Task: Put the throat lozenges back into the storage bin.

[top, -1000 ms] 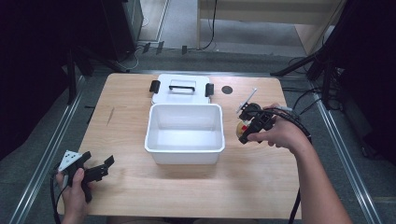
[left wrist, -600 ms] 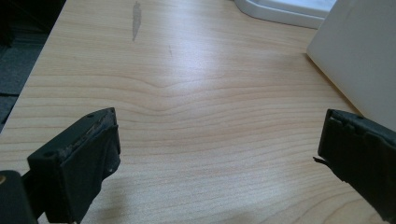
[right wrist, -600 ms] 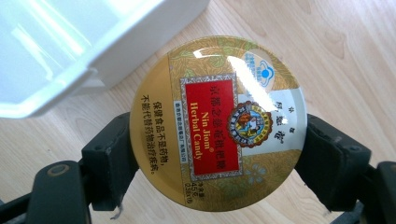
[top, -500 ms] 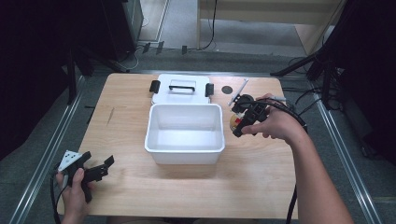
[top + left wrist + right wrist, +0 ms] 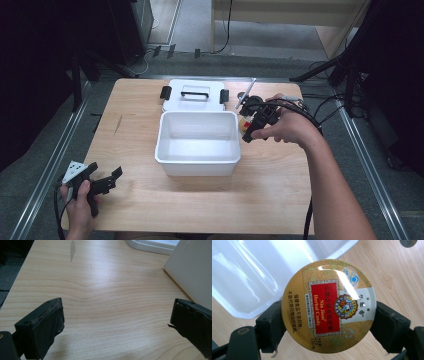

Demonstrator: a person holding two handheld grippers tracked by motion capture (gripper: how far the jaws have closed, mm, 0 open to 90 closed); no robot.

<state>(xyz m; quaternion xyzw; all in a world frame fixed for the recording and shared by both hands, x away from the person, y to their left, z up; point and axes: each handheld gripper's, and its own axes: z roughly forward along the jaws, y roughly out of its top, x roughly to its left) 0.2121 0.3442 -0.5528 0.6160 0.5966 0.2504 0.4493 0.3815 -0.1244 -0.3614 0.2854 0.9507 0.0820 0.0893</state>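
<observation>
A round gold tin (image 5: 329, 306) with a red herbal-candy label is clamped by its edges between the jaws of my right gripper (image 5: 329, 325), lid facing the camera. In the high view my right gripper (image 5: 246, 126) hovers with the tin (image 5: 243, 123) just off the right rim of the open white bin (image 5: 197, 167); the bin's corner (image 5: 262, 270) lies behind the tin. At the table's front left corner my left gripper (image 5: 106, 171) stands open with nothing between its jaws. Bare wood lies under the left gripper (image 5: 116, 320), and the bin's wall (image 5: 195, 270) is to its right.
The bin's white lid (image 5: 195, 95) with a black handle and clips lies flat behind it. A silver pen-like stick (image 5: 246, 93) and a dark round object (image 5: 256, 100) lie at the back right. Cables trail off the table's right edge.
My right gripper has carried the tin up and left, from the table right of the bin to the bin's right rim. The left gripper has stayed put.
</observation>
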